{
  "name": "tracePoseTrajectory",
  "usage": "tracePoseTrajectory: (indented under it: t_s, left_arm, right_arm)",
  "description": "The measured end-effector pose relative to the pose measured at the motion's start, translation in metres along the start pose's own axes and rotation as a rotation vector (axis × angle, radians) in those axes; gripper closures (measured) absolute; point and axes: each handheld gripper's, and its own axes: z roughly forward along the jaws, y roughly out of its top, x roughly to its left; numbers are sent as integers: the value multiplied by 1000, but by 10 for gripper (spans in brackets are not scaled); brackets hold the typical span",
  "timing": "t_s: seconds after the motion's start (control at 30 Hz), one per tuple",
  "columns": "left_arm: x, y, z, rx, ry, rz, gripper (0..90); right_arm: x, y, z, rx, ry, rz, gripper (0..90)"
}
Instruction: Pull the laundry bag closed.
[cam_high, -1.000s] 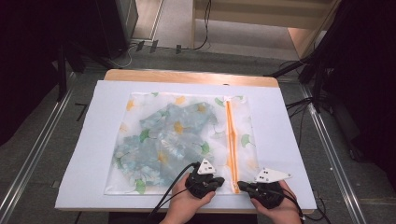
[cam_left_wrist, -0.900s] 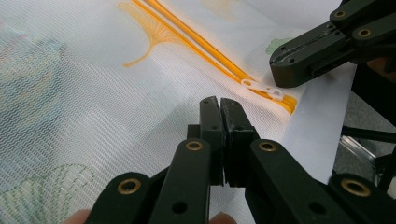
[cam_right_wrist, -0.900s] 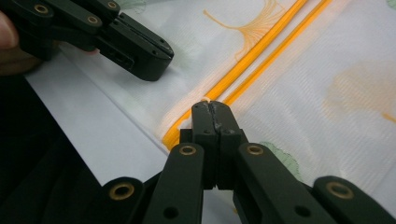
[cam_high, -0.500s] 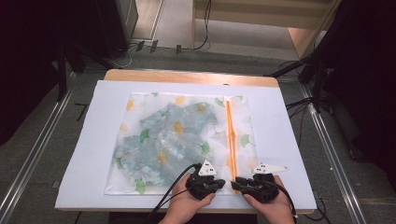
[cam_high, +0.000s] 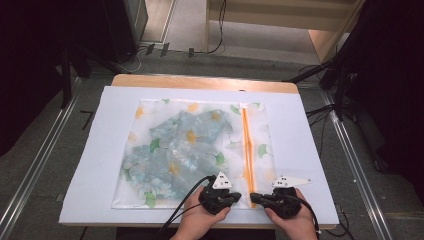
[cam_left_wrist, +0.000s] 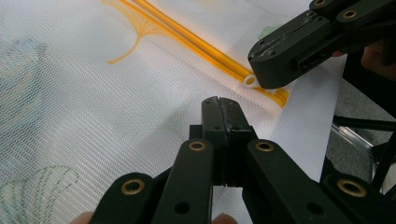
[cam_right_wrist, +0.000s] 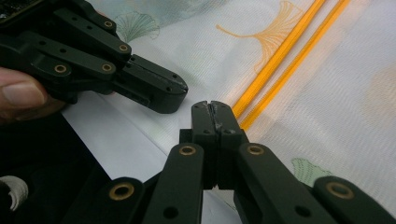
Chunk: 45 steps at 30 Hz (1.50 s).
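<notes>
Mesh bag (cam_high: 192, 150), printed with leaves and flowers and closed by an orange zipper (cam_high: 247, 145), is spread flat on a white sheet (cam_high: 300, 130) over the table, with folded pale fabric seen inside it. Both hands are held low at its near edge, close together. The left gripper (cam_high: 231, 196) is seen with jaws shut on the mesh beside the zipper's end. The right gripper (cam_high: 256, 198), its jaws having just closed again, is shut at the zipper's near end, where a small white pull ring (cam_left_wrist: 251, 80) lies against it.
</notes>
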Motion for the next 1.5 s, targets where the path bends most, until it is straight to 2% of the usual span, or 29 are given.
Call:
tracePoseTrajectory:
  t_s: [0.13, 0.33, 0.5, 0.57, 0.63, 0.73, 0.87, 1.0, 1.1, 1.2, 1.27, 1.37, 1.43, 1.5]
  left_arm:
    - [0, 0, 0, 1, -1, 0, 900]
    - [0, 0, 0, -1, 0, 0, 900]
    - [0, 0, 0, 1, 0, 1, 900]
    - [0, 0, 0, -1, 0, 0, 900]
    - [0, 0, 0, -4, 0, 1, 900]
    - [-1, 0, 0, -3, 2, 1, 900]
    - [0, 0, 0, -1, -5, 4, 900]
    - [-1, 0, 0, 0, -1, 12, 900]
    - [-3, -1, 1, -6, -2, 22, 889]
    - [-3, 0, 1, -6, -2, 18, 889]
    - [-2, 0, 1, -5, -6, 11, 884]
    - [-4, -1, 1, -23, 5, 13, 846]
    - [-7, -1, 2, -18, 10, 20, 852]
    - [-9, -1, 3, -19, -2, 25, 871]
  right_arm:
    - [-1, 0, 3, 18, -6, 7, 891]
    - [4, 3, 12, 49, -30, -48, 874]
    - [9, 4, 14, 59, -18, -62, 790]
    - [10, 3, 15, 56, -34, -77, 812]
    - [11, 3, 14, 58, -58, -86, 879]
    - [6, 3, 11, 49, -69, -61, 900]
    - [1, 2, 5, 13, -45, -24, 900]
    - [3, 0, 9, 44, -51, -41, 900]
    - [3, 0, 10, 49, -29, -42, 826]
    - [6, -1, 10, 45, -40, -67, 852]
    - [6, -1, 10, 46, -61, -62, 900]
    - [3, 0, 10, 41, -52, -37, 900]
    - [2, 0, 10, 37, -48, -18, 900]
    - [2, 0, 9, 33, -47, -3, 900]
